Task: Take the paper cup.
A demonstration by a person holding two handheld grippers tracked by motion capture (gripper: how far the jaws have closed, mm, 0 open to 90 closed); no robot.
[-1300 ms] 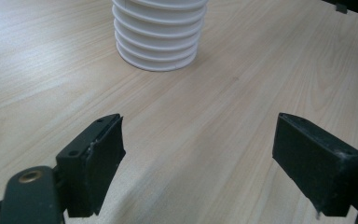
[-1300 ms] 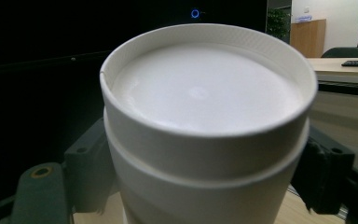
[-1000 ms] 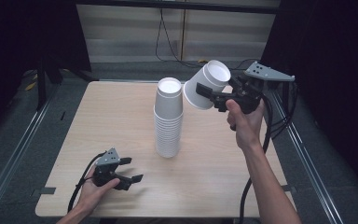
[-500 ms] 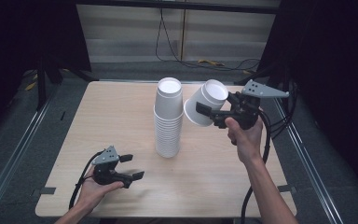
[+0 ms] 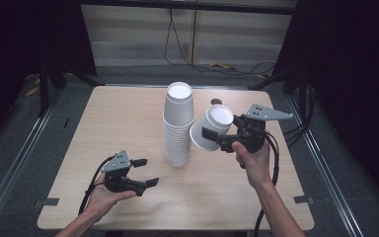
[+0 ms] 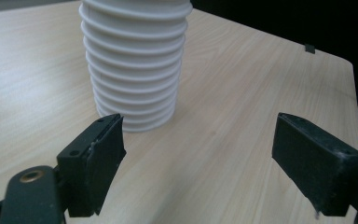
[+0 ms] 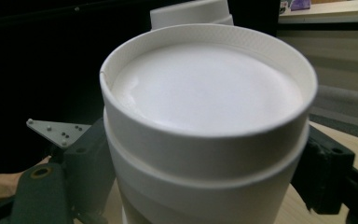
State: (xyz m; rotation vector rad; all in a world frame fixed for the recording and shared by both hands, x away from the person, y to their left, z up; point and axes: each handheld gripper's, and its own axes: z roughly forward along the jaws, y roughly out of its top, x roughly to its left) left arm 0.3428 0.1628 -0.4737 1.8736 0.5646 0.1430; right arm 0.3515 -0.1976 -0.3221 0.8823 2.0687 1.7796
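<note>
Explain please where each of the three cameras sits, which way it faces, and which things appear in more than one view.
High view: above the person's side, facing forward and down on the wooden table; both forearms, left gripper, right gripper.
Left gripper view: on the left gripper, facing the stack of white paper cups; open jaws.
Right gripper view: on the right gripper, facing the held paper cup.
Shared: stack, cup.
</note>
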